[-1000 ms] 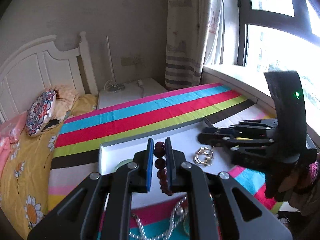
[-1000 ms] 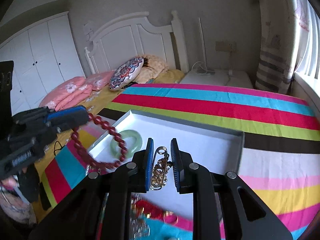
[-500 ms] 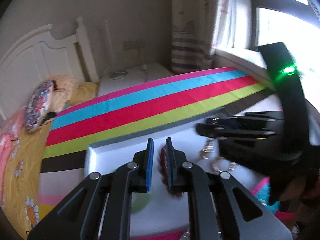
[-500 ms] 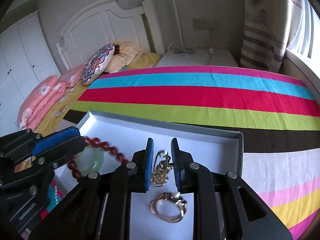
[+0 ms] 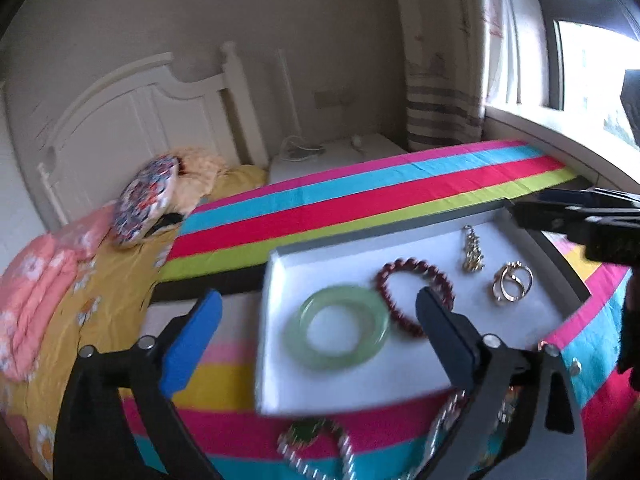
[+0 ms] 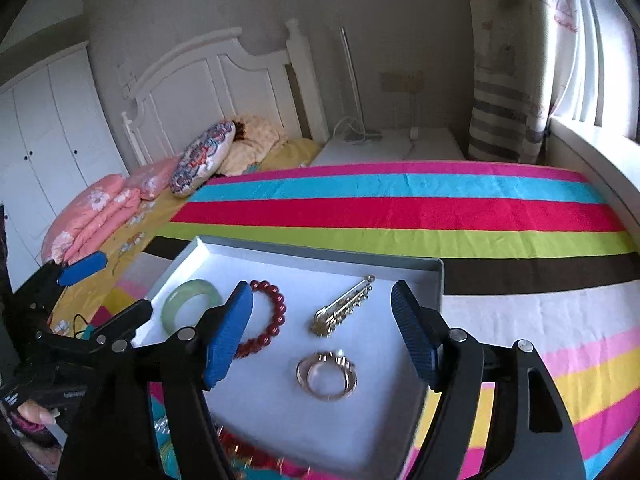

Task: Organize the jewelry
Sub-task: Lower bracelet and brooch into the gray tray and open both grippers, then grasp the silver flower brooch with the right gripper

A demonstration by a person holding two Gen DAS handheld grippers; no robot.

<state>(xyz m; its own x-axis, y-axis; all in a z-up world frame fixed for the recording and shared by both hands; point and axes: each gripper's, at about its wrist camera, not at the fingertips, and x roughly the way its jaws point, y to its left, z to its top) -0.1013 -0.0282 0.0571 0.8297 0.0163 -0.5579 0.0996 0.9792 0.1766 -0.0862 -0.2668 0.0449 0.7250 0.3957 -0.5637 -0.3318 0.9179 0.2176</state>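
Standing beside the bed, I see a shallow white box [image 6: 434, 280] lying on the striped blanket [image 6: 400, 212], and both grippers hang over its near edge. The left gripper [image 5: 320, 328] has its jaws very wide and they are opening; nothing is pressed between them, though the green jade bangle [image 5: 338, 328] lies in the box under the gap. The right gripper [image 6: 322, 328] is also opening, its blue pads apart, and it holds nothing; the gold brooch [image 6: 344, 308] and the gold ring cluster [image 6: 326, 374] lie on the box floor between and below its fingers.

The dark red bead bracelet [image 5: 414, 284] rests in the box just beside the bangle, and the two seem to touch at one side. From the left wrist view the right finger covers a part of the bracelet, while the right wrist view shows its beads behind the left blue pad.

Only the left wrist view shows the pearl necklace [image 5: 320, 452] on the blanket in front of the box, outside it, and it is blurred. Only the right wrist view shows the white wardrobe [image 6: 44, 128] at the far left and some fingertips [image 6: 36, 414] of the person on the left gripper's handle. The headboard [image 6: 208, 80] and the patterned cushion [image 6: 202, 156] appear in both.
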